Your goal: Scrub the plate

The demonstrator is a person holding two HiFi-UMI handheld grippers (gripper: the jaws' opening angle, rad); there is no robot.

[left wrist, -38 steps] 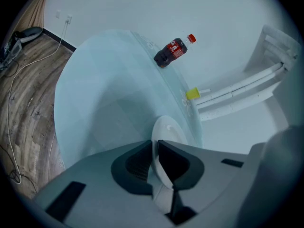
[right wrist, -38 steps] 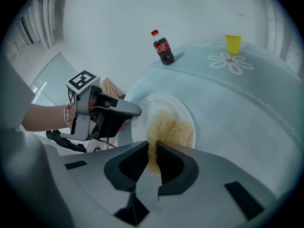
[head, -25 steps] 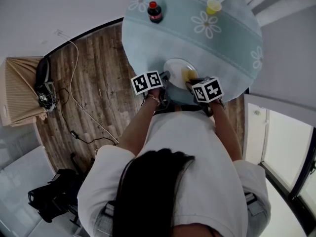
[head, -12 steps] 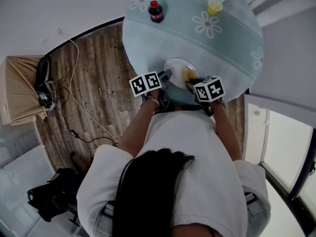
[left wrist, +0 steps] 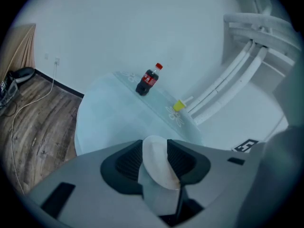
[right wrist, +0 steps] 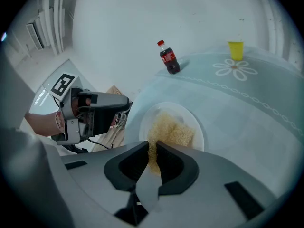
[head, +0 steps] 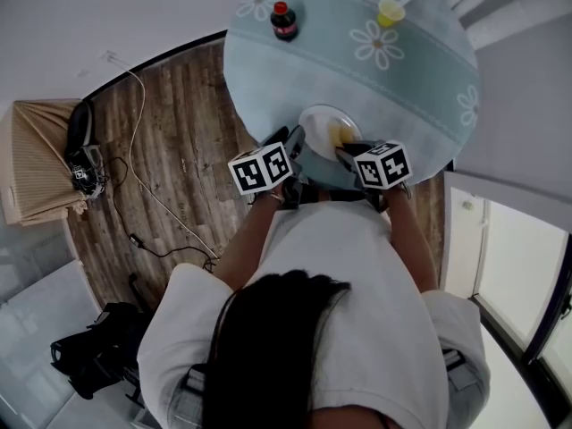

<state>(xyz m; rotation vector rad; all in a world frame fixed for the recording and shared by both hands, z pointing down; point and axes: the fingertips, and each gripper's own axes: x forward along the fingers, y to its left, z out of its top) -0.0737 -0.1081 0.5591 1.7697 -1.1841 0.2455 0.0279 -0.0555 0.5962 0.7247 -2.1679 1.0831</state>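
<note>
A white plate (head: 318, 121) lies near the front edge of the round pale-blue table (head: 402, 88). A yellow scrubbing sponge (right wrist: 168, 129) rests on the plate (right wrist: 197, 137), and my right gripper (right wrist: 153, 160) is shut on its near end. In the head view the right gripper (head: 345, 155) sits at the plate's near right side. My left gripper (head: 291, 139) hangs just off the plate's left rim; its jaws have just been opening and grip nothing. Along the left gripper (left wrist: 154, 158) the plate (left wrist: 156, 167) shows in the gap, untouched. The left gripper (right wrist: 121, 108) stands apart from the rim.
A cola bottle (head: 281, 21) with a red cap stands at the table's far left. A yellow cup (head: 388, 11) with a straw stands at the far side on a flower print. Wooden floor with cables lies left; a white wall lies right.
The left gripper has drawn back from the plate's left rim, toward the person and to the left, and its marker cube has tilted. The right gripper and sponge have stayed put.
</note>
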